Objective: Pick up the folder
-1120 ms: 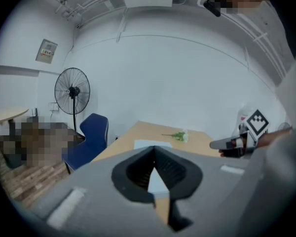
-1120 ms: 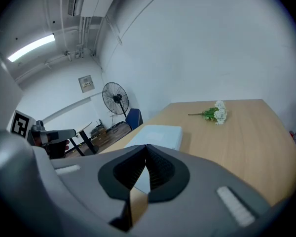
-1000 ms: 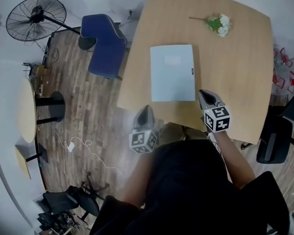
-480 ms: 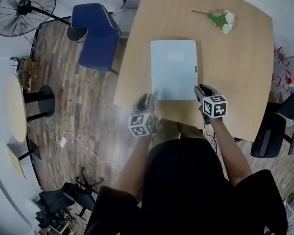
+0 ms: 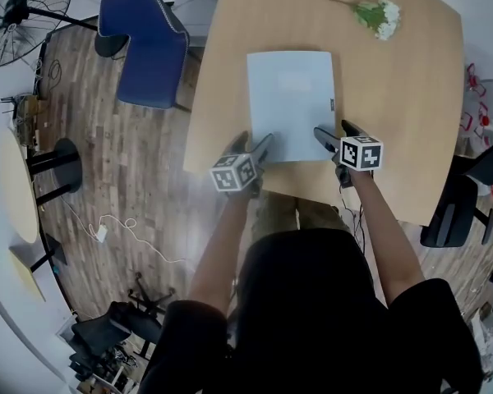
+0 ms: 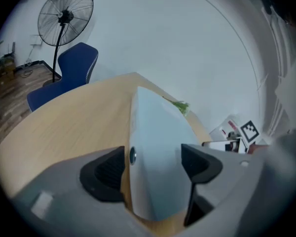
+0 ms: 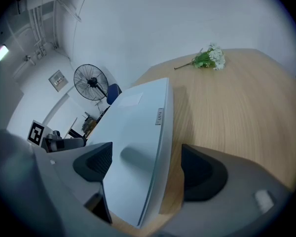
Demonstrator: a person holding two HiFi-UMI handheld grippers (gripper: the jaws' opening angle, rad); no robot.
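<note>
A pale blue folder (image 5: 292, 97) lies flat on the wooden table (image 5: 394, 105), its near edge towards me. My left gripper (image 5: 261, 148) sits at the folder's near left corner and my right gripper (image 5: 327, 138) at its near right corner. Both point down at the table, and the jaws of both are opening. In the left gripper view the folder (image 6: 158, 142) runs between the jaws of the left gripper (image 6: 153, 169), and the pads stand clear of it. The right gripper view shows the same: the folder's spine edge (image 7: 155, 132) lies between the right gripper's (image 7: 148, 169) parted pads, untouched.
A sprig of white flowers (image 5: 378, 16) lies at the table's far right. A blue chair (image 5: 144, 48) stands left of the table, with a standing fan (image 5: 20, 15) beyond it. A black chair (image 5: 460, 212) is at the right edge. My legs are at the table's near edge.
Both grippers have come forward and down from the table's near edge to the folder's near corners. Their jaws, shut before, now stand apart around those corners.
</note>
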